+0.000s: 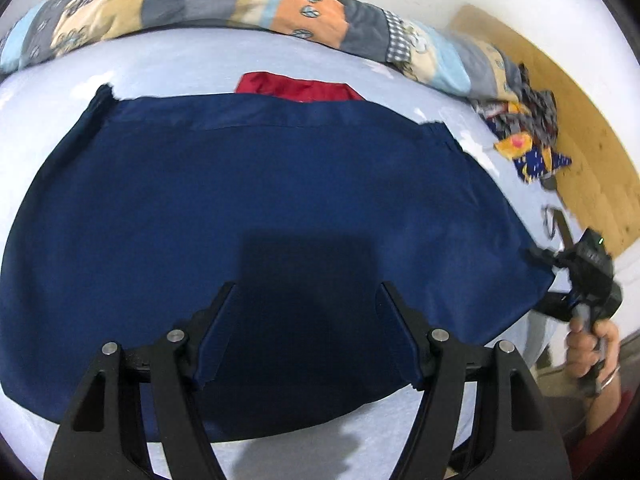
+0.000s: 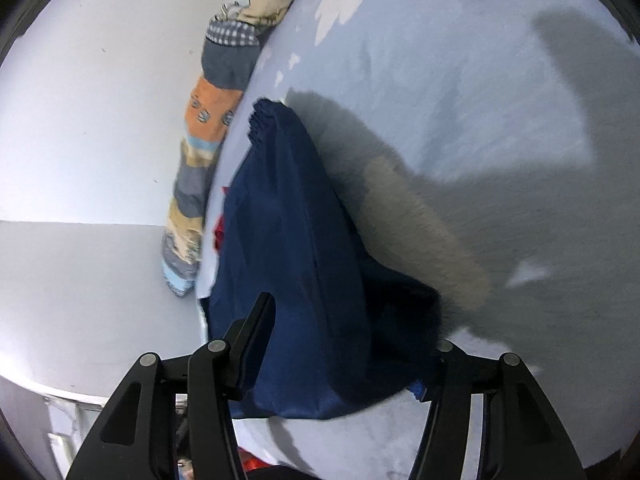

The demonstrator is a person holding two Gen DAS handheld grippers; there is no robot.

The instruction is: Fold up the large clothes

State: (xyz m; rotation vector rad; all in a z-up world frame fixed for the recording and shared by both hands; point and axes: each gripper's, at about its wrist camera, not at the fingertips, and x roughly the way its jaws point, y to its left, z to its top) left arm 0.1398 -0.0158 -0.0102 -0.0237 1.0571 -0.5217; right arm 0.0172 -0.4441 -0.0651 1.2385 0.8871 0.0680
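While the navy blue garment (image 1: 256,184) lies spread on the pale blue bed sheet (image 1: 200,64), I judge that I am in the middle of a fold, about to bring its near edge over. My left gripper (image 1: 306,336) hangs over the near part of the cloth, and its two fingers stand well apart; I see cloth between them, but I cannot tell if the pads press on it or only hover above it. My right gripper (image 2: 344,356) is at the right corner of the same garment, where the cloth is bunched and raised between the fingers, so I believe this corner is grasped, although one pad is hidden behind the fabric. Under the far hem a red cloth (image 1: 298,86) shows a little, and a patchwork quilt (image 1: 248,4) lies rolled along the wall behind. For the next move, I think both grippers must hold the near edge firmly and carry it together toward the far hem. If one side goes faster, the fold will be crooked.
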